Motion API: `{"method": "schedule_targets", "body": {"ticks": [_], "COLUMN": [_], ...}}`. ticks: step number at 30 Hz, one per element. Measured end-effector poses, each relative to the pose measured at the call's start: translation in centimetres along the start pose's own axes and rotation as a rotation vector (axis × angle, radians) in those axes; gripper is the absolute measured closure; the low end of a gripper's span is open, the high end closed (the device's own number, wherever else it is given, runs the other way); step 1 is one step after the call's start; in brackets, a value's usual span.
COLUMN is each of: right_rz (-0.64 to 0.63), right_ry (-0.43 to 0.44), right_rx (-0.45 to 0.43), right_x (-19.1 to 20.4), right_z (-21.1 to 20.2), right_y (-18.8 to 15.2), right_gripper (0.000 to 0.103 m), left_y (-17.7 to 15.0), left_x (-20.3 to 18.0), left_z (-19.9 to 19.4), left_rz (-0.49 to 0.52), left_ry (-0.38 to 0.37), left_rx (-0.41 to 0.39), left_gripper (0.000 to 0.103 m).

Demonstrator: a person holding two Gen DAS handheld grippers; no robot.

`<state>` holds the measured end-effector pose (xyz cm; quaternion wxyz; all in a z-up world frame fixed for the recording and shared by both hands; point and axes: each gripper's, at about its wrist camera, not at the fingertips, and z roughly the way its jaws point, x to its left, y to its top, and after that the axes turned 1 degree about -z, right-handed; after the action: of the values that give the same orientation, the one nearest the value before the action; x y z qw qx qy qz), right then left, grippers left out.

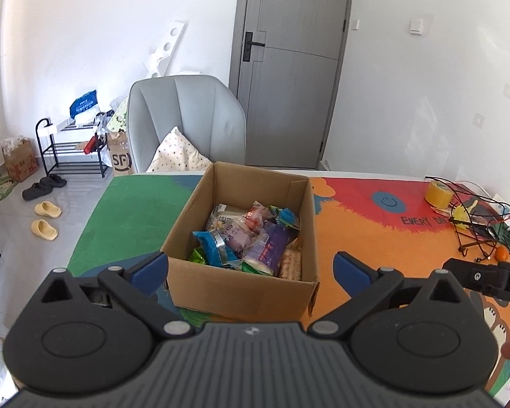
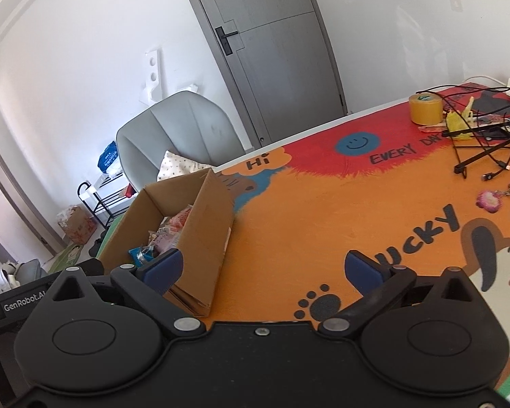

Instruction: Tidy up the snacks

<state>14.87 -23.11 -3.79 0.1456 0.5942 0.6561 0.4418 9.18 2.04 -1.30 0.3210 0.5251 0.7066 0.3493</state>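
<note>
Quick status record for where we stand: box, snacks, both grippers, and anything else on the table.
box: open cardboard box on the mat, flaps up
snacks: wrapped packets piled inside the box; none seen loose on the mat
left gripper: open, empty, in front of the box
right gripper: open, empty, over the mat to the right of the box
clutter: tape roll, cables, keyring at the far right
behind the table: grey chair, closed door
</note>
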Motion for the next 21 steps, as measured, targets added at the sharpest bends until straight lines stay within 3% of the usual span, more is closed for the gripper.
{"method": "schedule_targets", "body": {"ticks": [11, 21], "right_rz": [-0.071, -0.097], "right_ry": [-0.051, -0.079], "right_rx": [-0.039, -0.075], "right_x": [-0.1, 0.5], "right_z": [-3.9, -7.1], "right_y": [0.4, 0.6], "right_gripper": [0.0, 0.0], "left_y": [0.7, 1.1], "left_x": [-0.2, 1.0], "left_z": [-3.5, -5.9], "left_rz": [0.08, 0.092], "left_ry": [0.026, 0.032], "left_rx": [-0.035, -0.042], "left_gripper": [0.0, 0.0]}}
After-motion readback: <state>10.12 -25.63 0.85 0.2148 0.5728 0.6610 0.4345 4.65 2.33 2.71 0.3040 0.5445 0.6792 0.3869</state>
